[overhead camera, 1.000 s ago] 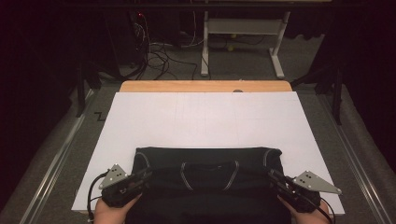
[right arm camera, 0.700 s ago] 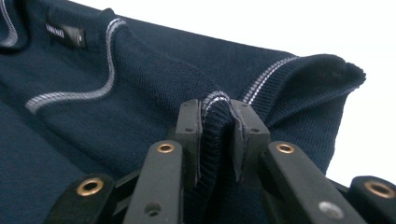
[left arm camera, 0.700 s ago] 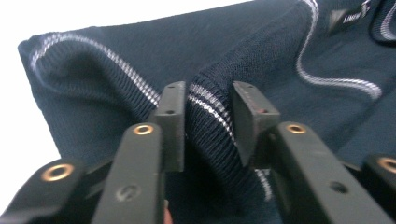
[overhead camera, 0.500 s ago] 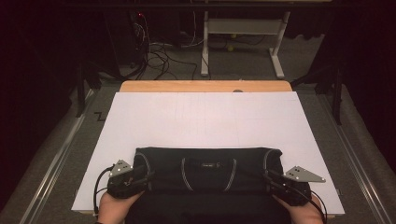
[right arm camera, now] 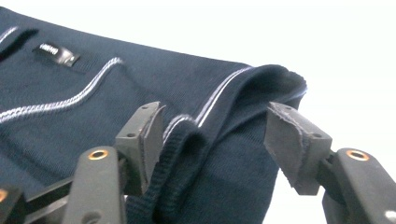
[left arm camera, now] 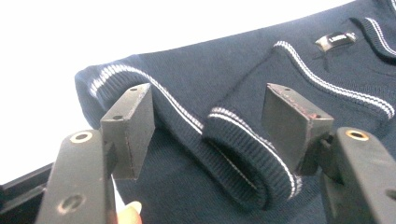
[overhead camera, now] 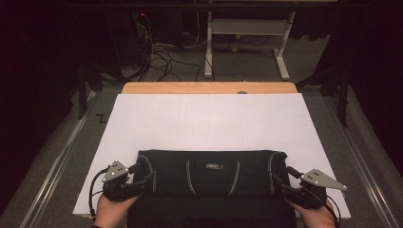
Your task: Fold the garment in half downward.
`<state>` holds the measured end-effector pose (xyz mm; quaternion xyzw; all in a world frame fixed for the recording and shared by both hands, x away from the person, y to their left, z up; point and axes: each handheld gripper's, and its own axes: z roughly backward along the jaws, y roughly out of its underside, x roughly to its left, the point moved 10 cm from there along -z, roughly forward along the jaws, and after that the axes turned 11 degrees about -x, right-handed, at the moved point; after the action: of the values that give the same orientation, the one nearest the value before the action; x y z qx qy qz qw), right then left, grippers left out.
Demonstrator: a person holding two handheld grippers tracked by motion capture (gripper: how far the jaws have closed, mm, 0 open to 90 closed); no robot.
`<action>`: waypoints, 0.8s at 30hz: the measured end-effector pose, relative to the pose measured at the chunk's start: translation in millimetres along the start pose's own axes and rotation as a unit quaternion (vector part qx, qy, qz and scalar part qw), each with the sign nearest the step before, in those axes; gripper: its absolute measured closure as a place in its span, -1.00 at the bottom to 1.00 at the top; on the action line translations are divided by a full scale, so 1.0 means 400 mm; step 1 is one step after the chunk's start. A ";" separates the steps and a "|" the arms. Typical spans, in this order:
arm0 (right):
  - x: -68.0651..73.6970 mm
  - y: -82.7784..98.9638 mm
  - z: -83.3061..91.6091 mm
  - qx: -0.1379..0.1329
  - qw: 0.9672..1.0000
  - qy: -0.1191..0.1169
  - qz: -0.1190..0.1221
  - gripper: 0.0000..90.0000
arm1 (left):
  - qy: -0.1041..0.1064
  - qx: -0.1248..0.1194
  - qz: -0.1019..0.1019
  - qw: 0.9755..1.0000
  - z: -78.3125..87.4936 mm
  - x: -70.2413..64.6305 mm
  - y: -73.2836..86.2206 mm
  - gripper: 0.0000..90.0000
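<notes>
Currently a folded navy sweater (overhead camera: pixel 211 173) lies at the bottom centre of the high view, on a white sheet (overhead camera: pixel 209 121) that covers most of the table. Left gripper (overhead camera: pixel 142 176) is at the sweater's lower-left end and right gripper (overhead camera: pixel 281 183) at its lower-right end, both with jaws spread, straddling ribbed cuffs without clamping them. Bare sheet fills the upper half; a wooden table edge (overhead camera: pixel 209 88) shows beyond it. Behind: grey floor, cables (overhead camera: pixel 157 52), a white desk frame (overhead camera: pixel 247 35).
</notes>
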<state>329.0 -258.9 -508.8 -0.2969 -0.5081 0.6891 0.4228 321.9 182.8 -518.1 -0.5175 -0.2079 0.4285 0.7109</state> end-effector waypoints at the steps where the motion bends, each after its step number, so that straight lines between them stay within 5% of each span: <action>1: -0.001 -0.003 0.000 -0.004 1.000 0.000 -0.001 -0.21 | -0.002 -0.003 -0.004 1.000 0.000 0.005 -0.005 -0.32; 6: -0.024 -0.017 -0.010 -0.013 1.000 0.012 -0.001 -0.30 | -0.012 -0.013 -0.011 1.000 -0.009 0.030 -0.036 -0.56; 14: -0.069 -0.062 -0.085 -0.015 0.999 0.034 -0.021 -0.53 | -0.014 -0.004 0.010 1.000 -0.071 0.068 -0.072 -0.91; 20: -0.110 -0.059 -0.163 0.021 0.998 0.059 -0.026 -0.96 | -0.036 0.016 0.041 0.998 -0.115 0.128 -0.067 -1.00; 24: -0.136 -0.040 -0.189 0.057 0.995 0.071 -0.037 -0.91 | -0.049 0.043 0.072 0.995 -0.121 0.157 -0.044 -1.00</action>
<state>422.3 -271.1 -517.9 -0.3020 -0.4469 0.6781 0.4993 399.0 205.7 -529.6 -0.4782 -0.1860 0.5123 0.6887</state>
